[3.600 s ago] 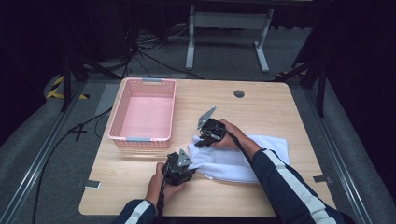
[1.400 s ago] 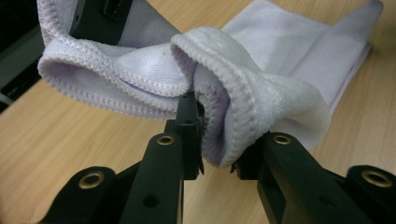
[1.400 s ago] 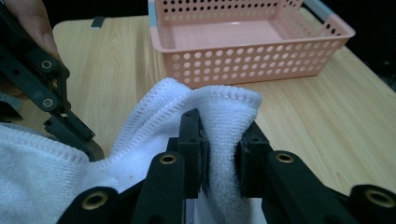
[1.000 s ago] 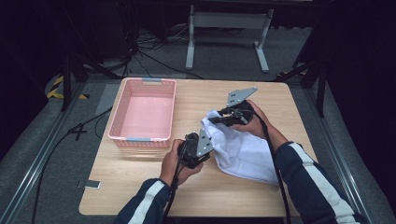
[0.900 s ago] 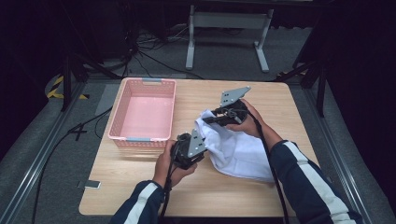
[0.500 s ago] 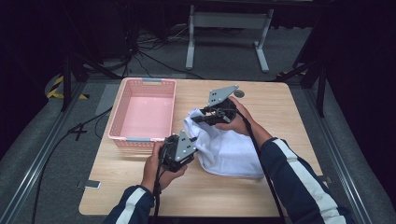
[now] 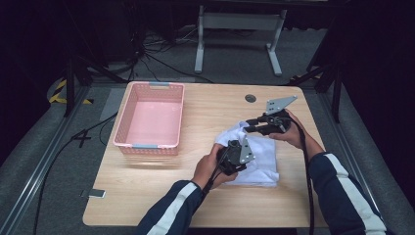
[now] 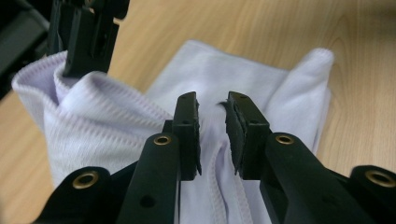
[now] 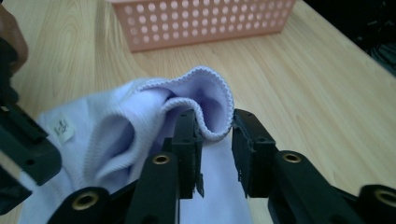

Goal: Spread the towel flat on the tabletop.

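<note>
A white garment (image 7: 259, 156) lies crumpled on the wooden table (image 7: 161, 196), right of centre. My left gripper (image 7: 234, 146) is at its near-left edge, and in the left gripper view the jaws (image 8: 212, 100) are shut on a stitched hem of the garment (image 8: 261, 79). My right gripper (image 7: 247, 128) holds the far edge. Its jaws (image 9: 215, 116) pinch a ribbed, folded hem of the garment (image 9: 116, 121) lifted off the table. A small label (image 9: 62, 128) shows on the cloth. The right gripper (image 8: 86, 37) appears at the upper left of the left gripper view.
A pink perforated basket (image 7: 122, 117) stands empty on the table's left half and shows as a basket (image 9: 201, 23) behind the cloth. A round cable hole (image 7: 250, 98) sits near the far edge. A small flat device (image 7: 93, 193) lies at the near-left corner.
Over the last second both hands carried the garment's edge left toward the basket, then back to the right. The cloth now lies more bunched, farther right.
</note>
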A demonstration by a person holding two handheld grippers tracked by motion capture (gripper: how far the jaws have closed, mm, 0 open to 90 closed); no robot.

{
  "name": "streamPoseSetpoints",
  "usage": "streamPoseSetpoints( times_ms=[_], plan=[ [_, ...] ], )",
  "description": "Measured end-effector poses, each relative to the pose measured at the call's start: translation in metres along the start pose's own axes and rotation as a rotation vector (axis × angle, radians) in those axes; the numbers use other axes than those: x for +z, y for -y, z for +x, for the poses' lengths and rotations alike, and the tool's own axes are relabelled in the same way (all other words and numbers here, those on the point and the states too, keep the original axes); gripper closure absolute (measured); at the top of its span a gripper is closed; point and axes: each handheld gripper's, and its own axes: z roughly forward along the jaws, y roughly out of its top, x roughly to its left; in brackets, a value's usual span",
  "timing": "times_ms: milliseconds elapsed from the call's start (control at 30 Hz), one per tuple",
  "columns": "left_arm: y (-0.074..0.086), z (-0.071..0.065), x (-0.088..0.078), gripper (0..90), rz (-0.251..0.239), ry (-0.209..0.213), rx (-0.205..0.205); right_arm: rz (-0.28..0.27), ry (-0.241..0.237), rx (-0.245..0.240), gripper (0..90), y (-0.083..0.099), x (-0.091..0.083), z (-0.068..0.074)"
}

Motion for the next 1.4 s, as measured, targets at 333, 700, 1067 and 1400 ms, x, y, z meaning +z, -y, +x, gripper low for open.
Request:
streamPoseSetpoints(
  times_ms=[333, 700, 1067, 1400],
  plan=[
    [0.03, -0.002, -0.036, 42.1, -0.015, -0.004, -0.099, -0.002, 0.035, 0.127, 51.3, 0.037, -0.024, 0.01],
    [0.044, -0.01, 0.01, 38.6, 0.141, -0.026, -0.109, 0.003, 0.038, 0.219, 24.7, 0.014, 0.016, 0.013],
    [0.051, -0.001, 0.001, 77.7, 0.11, 0.006, -0.117, 0.045, 0.024, 0.163, 69.7, 0.01, 0.044, 0.003],
    [0.043, 0.007, -0.046, 78.7, -0.092, -0.003, -0.062, -0.033, 0.057, 0.133, 78.0, -0.002, 0.018, 0.011]
  ],
)
